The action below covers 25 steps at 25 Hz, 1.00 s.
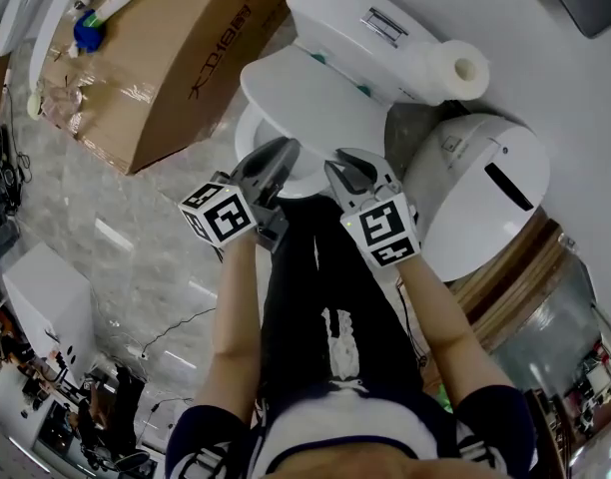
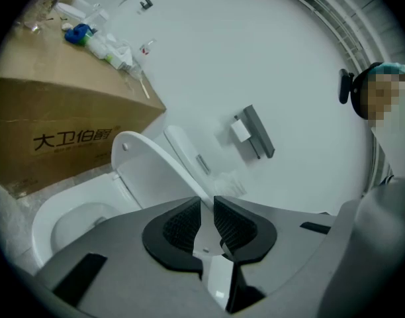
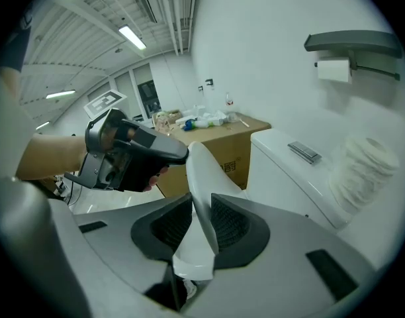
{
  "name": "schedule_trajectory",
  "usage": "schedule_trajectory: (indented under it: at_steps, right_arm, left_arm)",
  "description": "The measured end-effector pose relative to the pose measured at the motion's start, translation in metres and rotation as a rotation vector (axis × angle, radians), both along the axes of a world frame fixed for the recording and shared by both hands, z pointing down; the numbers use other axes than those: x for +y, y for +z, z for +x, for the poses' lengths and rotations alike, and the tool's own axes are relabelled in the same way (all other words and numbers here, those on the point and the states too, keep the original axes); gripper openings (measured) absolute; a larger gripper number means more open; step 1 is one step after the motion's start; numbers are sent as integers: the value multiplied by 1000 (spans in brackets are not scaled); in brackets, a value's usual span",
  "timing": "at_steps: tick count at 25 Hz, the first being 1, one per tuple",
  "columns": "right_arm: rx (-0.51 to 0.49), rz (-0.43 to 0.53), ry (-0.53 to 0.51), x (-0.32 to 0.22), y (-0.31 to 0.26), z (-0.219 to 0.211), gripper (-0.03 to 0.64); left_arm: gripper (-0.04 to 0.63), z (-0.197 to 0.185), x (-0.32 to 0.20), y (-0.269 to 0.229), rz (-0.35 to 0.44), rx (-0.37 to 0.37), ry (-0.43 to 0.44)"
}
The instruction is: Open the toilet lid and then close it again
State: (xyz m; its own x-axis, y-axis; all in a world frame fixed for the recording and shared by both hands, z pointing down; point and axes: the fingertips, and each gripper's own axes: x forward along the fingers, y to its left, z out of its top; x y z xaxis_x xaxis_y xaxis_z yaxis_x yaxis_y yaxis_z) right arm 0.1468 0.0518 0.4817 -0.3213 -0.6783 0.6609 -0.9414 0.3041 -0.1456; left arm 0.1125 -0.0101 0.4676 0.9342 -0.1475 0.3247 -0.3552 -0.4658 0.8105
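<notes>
The white toilet lid (image 1: 310,93) stands partly raised over the bowl (image 1: 248,133), tilted toward the tank (image 1: 335,13). My left gripper (image 1: 284,153) and right gripper (image 1: 337,168) sit side by side at the lid's front edge. In the left gripper view the lid (image 2: 149,174) runs edge-on into my left gripper (image 2: 206,204), whose pads press on it, and the bowl (image 2: 70,214) lies open below. In the right gripper view my right gripper (image 3: 201,201) is shut on the same lid (image 3: 199,167), and the left gripper (image 3: 133,152) clamps that rim further left.
A large cardboard box (image 1: 166,58) with bottles on top stands left of the toilet. A round white bin (image 1: 480,193) stands on the right. A toilet roll (image 1: 457,70) rests on the tank's end. A grey paper holder (image 3: 351,42) hangs on the wall.
</notes>
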Motion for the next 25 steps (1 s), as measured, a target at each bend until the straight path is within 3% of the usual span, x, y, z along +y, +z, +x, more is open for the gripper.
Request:
schedule_trajectory:
  at_steps: [8, 15, 25]
  right_arm:
    - [-26, 8, 36, -6, -6, 13, 82]
    - [-23, 16, 70, -13, -10, 27, 83]
    - [77, 27, 174, -29, -19, 61, 83]
  left_arm:
    - [60, 11, -4, -7, 1, 14, -7]
    - [51, 22, -12, -13, 28, 11, 70]
    - [38, 47, -18, -18, 118, -16, 201]
